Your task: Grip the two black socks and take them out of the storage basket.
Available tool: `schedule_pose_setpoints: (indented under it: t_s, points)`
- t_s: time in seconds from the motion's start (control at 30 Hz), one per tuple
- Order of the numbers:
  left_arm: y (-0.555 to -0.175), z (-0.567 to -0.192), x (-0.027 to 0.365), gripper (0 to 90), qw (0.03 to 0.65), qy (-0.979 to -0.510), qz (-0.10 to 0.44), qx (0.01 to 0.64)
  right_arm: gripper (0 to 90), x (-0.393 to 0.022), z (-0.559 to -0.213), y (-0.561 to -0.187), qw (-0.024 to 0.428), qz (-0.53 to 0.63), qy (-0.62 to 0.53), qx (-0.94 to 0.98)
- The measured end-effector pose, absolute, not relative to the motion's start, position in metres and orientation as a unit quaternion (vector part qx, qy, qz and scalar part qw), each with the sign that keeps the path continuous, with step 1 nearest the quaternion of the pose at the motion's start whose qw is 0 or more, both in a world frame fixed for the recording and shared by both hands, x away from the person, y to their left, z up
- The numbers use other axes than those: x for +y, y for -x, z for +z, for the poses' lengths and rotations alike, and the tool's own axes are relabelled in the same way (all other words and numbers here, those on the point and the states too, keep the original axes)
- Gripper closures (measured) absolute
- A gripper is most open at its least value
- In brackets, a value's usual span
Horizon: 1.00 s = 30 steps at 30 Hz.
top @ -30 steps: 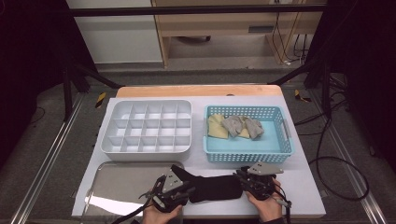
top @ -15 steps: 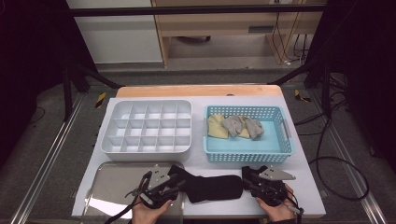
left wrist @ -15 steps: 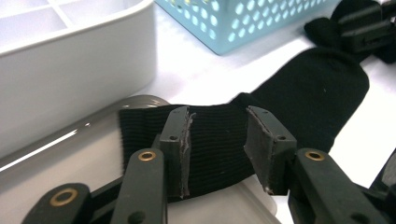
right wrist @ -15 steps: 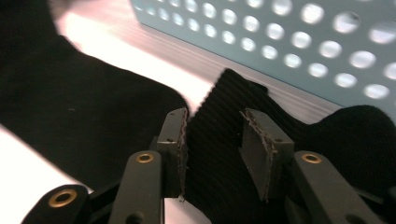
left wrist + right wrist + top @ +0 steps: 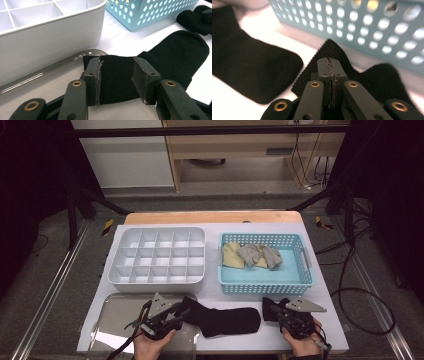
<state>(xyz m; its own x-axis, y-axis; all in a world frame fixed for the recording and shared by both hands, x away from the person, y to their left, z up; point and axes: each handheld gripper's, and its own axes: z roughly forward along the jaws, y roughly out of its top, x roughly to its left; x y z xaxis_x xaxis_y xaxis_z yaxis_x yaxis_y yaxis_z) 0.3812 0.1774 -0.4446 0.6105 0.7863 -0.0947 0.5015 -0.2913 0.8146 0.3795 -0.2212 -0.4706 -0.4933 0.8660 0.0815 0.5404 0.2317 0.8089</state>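
Presently, left gripper (image 5: 116, 80) jaws spread, lately opening, cuff of flat black sock (image 5: 227, 319) between them by steel tray (image 5: 112, 320), right gripper (image 5: 332, 75) pressed together over second sock (image 5: 372, 77), beside blue basket (image 5: 265, 285)

This looks like a lab set up for recording tests, not a home. The table (image 5: 320, 227) is a plain white work surface with a wooden edge, and it stands inside a frame of black metal bars (image 5: 210, 130). The floor (image 5: 45, 285) is grey carpet. Loose cables (image 5: 360, 295) lie on it at the right side, and yellow-black tape marks (image 5: 107, 226) are near the table corners. Behind the table there is a wooden bench (image 5: 240, 145) with more cables hanging under it.
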Motion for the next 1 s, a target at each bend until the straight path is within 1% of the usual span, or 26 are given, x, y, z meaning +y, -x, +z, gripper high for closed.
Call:
schedule_pose_setpoints:
  t_s: [0.23, 0.33, 0.4, 0.5, 0.6, 0.7, 0.73, 0.87, 1.0]
  points:
    - [-0.382, -0.444, 0.179, 57.2, 0.433, -0.785, 0.162, 0.412, 89.0, -0.219, -0.43, -0.37, 0.208, 0.469, -0.424, 0.746]
    - [-0.382, -0.444, 0.179, 56.7, 0.435, -0.785, 0.162, 0.411, 89.0, -0.209, -0.416, -0.37, 0.194, 0.503, -0.399, 0.741]
    - [-0.382, -0.444, 0.179, 55.8, 0.435, -0.784, 0.159, 0.413, 89.0, -0.198, -0.414, -0.371, 0.186, 0.508, -0.384, 0.749]
    - [-0.382, -0.445, 0.178, 55.4, 0.437, -0.785, 0.157, 0.411, 88.9, -0.178, -0.421, -0.375, 0.156, 0.514, -0.371, 0.758]
    - [-0.382, -0.446, 0.177, 54.7, 0.437, -0.786, 0.154, 0.41, 88.7, -0.154, -0.435, -0.381, 0.126, 0.504, -0.36, 0.774]
    - [-0.382, -0.447, 0.175, 52.8, 0.443, -0.783, 0.151, 0.409, 88.4, -0.137, -0.452, -0.387, 0.118, 0.478, -0.359, 0.793]
    - [-0.382, -0.446, 0.176, 52.2, 0.444, -0.784, 0.151, 0.407, 88.3, -0.135, -0.457, -0.388, 0.12, 0.467, -0.36, 0.798]
    - [-0.383, -0.446, 0.175, 50.0, 0.449, -0.781, 0.149, 0.407, 86.9, -0.133, -0.471, -0.391, 0.105, 0.454, -0.37, 0.803]
    - [-0.382, -0.445, 0.173, 48.8, 0.454, -0.781, 0.151, 0.401, 82.8, -0.146, -0.463, -0.389, 0.112, 0.475, -0.367, 0.791]
